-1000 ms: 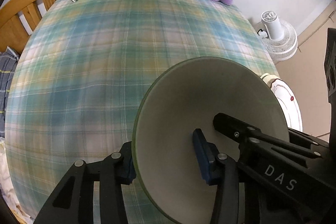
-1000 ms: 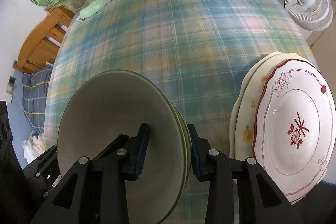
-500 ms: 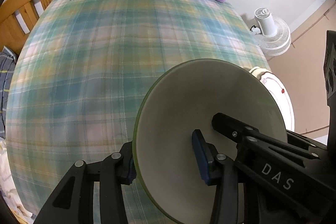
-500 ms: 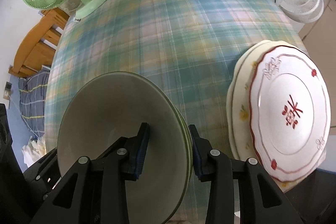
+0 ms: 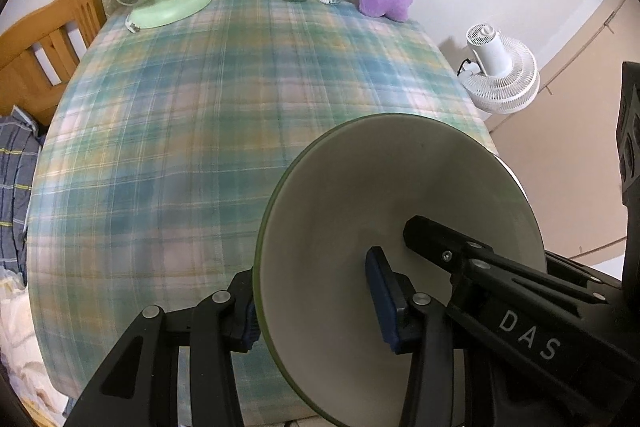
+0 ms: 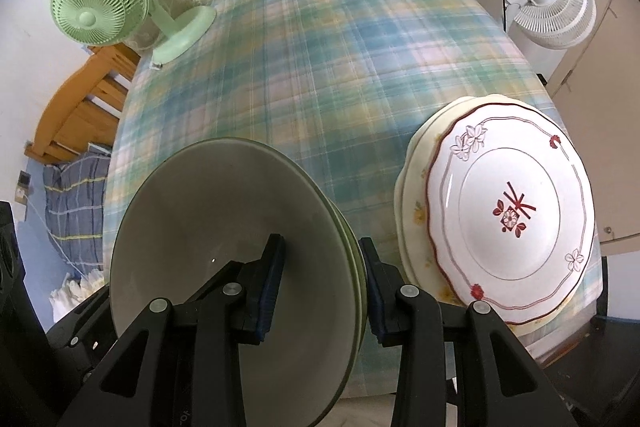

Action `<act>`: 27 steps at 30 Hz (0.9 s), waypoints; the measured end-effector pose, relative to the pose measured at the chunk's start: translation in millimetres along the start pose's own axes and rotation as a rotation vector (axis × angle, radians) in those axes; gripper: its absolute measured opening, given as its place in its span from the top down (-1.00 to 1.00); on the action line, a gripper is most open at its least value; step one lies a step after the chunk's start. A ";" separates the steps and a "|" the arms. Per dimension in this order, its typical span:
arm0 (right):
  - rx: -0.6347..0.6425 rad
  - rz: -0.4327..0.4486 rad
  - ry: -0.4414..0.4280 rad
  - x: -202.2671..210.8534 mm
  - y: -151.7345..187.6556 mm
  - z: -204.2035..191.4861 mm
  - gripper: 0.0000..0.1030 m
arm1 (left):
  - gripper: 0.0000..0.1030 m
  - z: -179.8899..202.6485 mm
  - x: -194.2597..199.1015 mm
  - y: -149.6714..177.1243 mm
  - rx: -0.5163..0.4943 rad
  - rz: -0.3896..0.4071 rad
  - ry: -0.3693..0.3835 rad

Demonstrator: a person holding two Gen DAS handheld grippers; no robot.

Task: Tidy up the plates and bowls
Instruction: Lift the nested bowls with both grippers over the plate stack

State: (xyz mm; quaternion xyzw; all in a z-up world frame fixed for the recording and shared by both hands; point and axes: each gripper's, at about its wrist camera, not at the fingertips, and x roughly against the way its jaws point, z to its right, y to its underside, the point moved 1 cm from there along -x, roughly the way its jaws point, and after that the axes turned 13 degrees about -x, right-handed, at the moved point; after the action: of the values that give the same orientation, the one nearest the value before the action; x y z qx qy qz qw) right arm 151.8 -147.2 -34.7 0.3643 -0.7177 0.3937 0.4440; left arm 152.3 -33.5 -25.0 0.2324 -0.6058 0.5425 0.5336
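you are gripping a stack of green-rimmed bowls [image 6: 240, 247] with both claws, its pale grey-green inside facing up; at least two nested rims are showing on its right edge. your left claw [image 5: 316, 311] is clamping the left rim, your right claw [image 6: 320, 287] the right rim, each with one blue pad inside and one outside. the stack is hanging above the plaid worktop [image 6: 340, 67]. two plates are sitting stacked at the right: a red-trimmed white plate [image 6: 512, 219] on a cream floral plate [image 6: 412, 203].

left gripper [image 5: 316, 311]: black, blue pads, silver screws | right gripper [image 6: 322, 287]: same, "DAS" marking
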 end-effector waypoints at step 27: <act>0.119 0.003 -0.048 45.7 -61.8 102.0 0.20 | 0.14 118.2 -18.5 -35.8 0.094 0.055 -0.048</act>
State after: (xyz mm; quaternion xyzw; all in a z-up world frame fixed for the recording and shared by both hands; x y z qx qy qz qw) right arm 154.4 -272.0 -7.7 0.3982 -0.7040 0.4275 0.4037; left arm 142.4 -156.9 -8.3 0.2536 -0.5985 0.5789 0.4923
